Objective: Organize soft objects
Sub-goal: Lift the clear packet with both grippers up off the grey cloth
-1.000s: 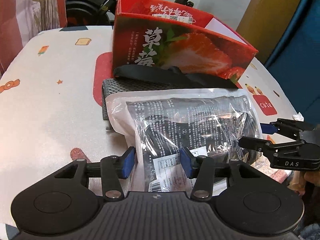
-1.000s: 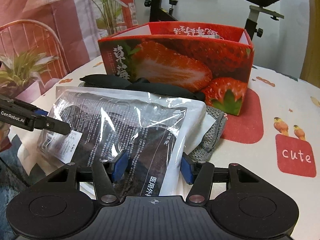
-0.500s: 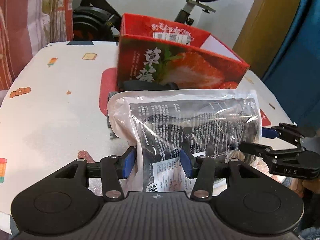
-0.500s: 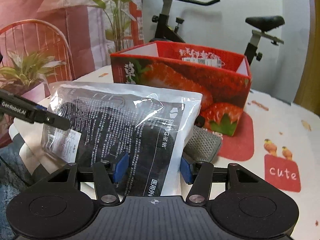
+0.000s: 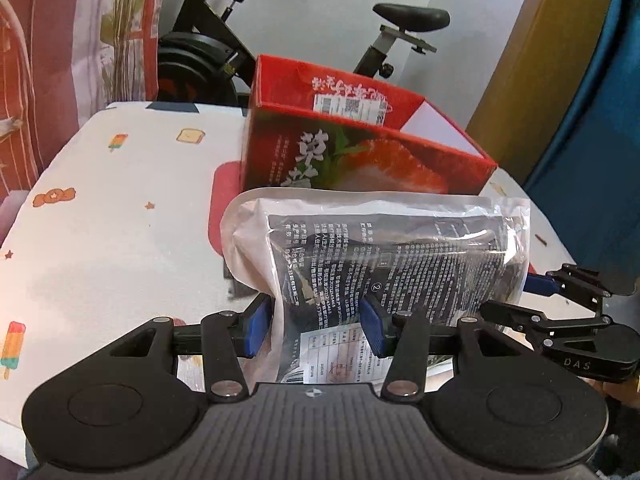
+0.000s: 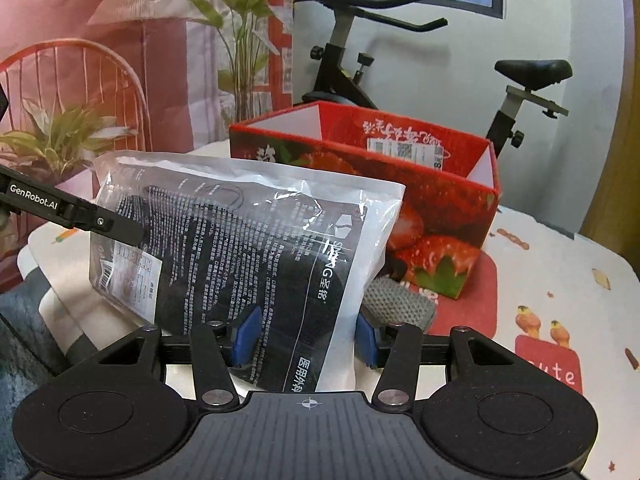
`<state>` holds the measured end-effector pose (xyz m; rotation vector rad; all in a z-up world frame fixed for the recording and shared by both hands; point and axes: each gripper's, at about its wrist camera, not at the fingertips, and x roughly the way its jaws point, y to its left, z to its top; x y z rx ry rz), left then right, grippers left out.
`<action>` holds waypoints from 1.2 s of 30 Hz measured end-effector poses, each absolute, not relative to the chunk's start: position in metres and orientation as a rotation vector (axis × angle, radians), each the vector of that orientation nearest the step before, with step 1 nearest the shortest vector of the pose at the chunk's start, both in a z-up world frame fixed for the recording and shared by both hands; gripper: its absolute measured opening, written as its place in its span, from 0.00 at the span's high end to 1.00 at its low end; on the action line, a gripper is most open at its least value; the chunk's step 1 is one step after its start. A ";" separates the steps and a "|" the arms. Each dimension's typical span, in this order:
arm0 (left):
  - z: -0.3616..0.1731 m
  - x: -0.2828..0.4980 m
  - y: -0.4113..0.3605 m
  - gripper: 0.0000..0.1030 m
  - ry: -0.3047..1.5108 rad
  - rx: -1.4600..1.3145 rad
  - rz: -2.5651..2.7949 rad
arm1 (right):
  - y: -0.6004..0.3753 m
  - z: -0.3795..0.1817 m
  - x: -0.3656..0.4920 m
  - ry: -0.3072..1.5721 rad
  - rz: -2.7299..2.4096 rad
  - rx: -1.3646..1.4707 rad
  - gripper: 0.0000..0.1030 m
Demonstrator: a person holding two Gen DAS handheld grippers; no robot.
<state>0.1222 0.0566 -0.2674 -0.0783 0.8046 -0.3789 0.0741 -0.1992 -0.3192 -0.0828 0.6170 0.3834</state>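
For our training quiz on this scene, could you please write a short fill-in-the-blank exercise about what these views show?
1. Both tongs, left and right, grip the same plastic ____.
2. The open box behind the bag shows pictures of ____.
3. Behind the table stands an exercise ____.
4. Beside the box, on the tablecloth, a red patch below two birds reads ____.

Missing words: bag; strawberries; bike; cute

The plastic-wrapped packet point(image 5: 384, 272), flat on the table point(image 5: 112, 240) a second ago, now hangs lifted at frame centre, hiding the strawberry box's point(image 5: 360, 152) lower front; right gripper point(image 6: 306, 334) jaws closing on it.
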 end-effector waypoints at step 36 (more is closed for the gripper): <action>-0.150 0.218 0.017 0.51 0.450 -0.061 -0.435 | -0.256 -0.181 0.211 0.414 0.274 -0.091 0.61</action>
